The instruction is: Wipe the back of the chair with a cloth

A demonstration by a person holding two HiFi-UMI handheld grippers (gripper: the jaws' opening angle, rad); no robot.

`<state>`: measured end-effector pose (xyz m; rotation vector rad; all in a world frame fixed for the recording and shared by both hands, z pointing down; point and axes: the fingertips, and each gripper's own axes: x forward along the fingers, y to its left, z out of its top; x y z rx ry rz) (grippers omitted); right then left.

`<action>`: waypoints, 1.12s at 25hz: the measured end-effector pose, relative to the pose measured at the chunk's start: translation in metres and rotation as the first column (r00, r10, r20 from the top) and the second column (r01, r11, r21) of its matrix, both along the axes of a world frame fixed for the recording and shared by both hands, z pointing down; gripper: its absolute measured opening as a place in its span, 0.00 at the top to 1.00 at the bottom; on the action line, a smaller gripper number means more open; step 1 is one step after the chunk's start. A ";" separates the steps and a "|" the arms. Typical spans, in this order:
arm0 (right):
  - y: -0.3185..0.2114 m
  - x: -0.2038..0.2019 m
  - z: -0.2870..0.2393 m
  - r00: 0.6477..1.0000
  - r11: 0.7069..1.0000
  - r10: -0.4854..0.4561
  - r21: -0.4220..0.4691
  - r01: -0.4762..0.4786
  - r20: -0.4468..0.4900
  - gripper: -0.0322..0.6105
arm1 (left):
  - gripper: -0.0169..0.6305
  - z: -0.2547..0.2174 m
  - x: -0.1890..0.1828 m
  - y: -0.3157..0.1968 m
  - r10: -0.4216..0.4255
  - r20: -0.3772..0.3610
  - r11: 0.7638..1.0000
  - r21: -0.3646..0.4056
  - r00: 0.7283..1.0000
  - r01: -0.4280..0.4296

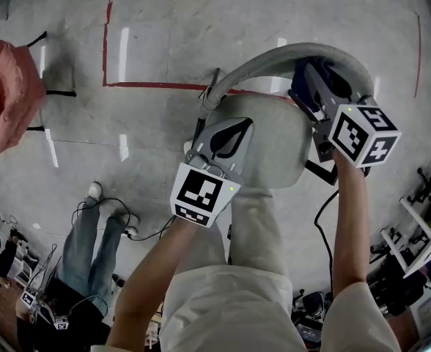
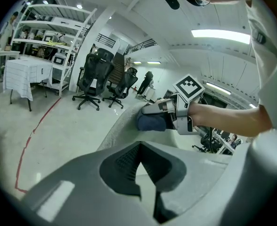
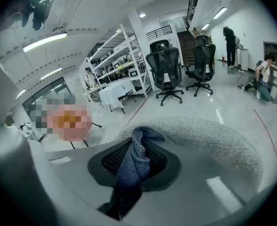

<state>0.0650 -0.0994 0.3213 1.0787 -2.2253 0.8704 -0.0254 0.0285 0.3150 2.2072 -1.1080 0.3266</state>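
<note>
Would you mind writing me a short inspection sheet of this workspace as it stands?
Surface: glossy grey floor with a red tape line.
Job's things: grey chair back; blue cloth pressed against its upper rim.
Clutter: pink-orange fabric thing at the left.
Grippers: right gripper shut on the cloth; left gripper shut, empty, near the seat.
Cables: black cable on the floor by a bystander's feet.
Surroundings: bystander, black office chairs, white shelving.

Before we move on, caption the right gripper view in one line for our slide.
Right gripper shut on a blue cloth, held on the curved grey chair back.
</note>
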 end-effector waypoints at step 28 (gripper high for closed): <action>0.046 -0.031 -0.037 0.993 0.999 -0.040 0.036 0.036 0.115 0.84 | 0.97 -0.012 -0.012 0.015 0.012 0.019 1.000 0.008 1.000 -0.012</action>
